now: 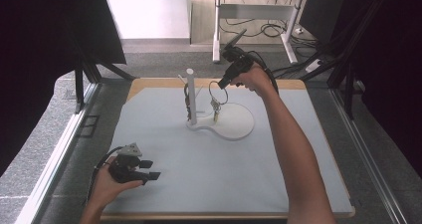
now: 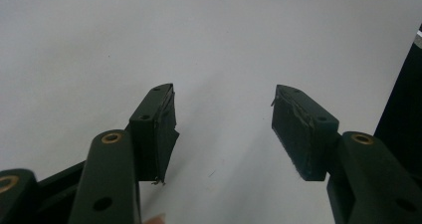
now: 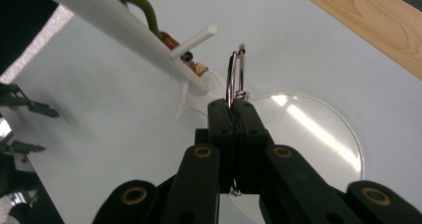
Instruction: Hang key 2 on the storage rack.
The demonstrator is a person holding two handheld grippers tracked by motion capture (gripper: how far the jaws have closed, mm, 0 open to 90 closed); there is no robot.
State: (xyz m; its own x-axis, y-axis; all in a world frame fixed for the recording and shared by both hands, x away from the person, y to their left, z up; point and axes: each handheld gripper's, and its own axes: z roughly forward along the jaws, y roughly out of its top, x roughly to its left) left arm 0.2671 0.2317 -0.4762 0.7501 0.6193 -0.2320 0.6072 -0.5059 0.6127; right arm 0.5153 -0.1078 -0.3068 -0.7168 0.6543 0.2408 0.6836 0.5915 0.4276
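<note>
A white stand point(image 1: 190, 97) with a tall post and thin side pegs rises from a round white base point(image 1: 239, 127) on the pale mat. My right gripper point(image 1: 222, 83) hovers just right of the post and is shut on a metal key ring point(image 1: 218, 91), from which small keys point(image 1: 215, 112) dangle. In the right gripper view the ring point(image 3: 235, 69) stands up from the closed jaws, close to a peg point(image 3: 195, 40) on the post point(image 3: 119, 17). A green cord point(image 3: 142, 7) hangs on the post. My left gripper point(image 1: 151, 169) rests at the near left, open point(image 2: 224, 129) with nothing between its jaws.
The pale mat point(image 1: 209, 169) covers a wooden tabletop point(image 1: 149, 82). Dark curtains and metal frame rails flank the table. A desk frame with cables point(image 1: 268, 30) stands on the floor beyond the far edge.
</note>
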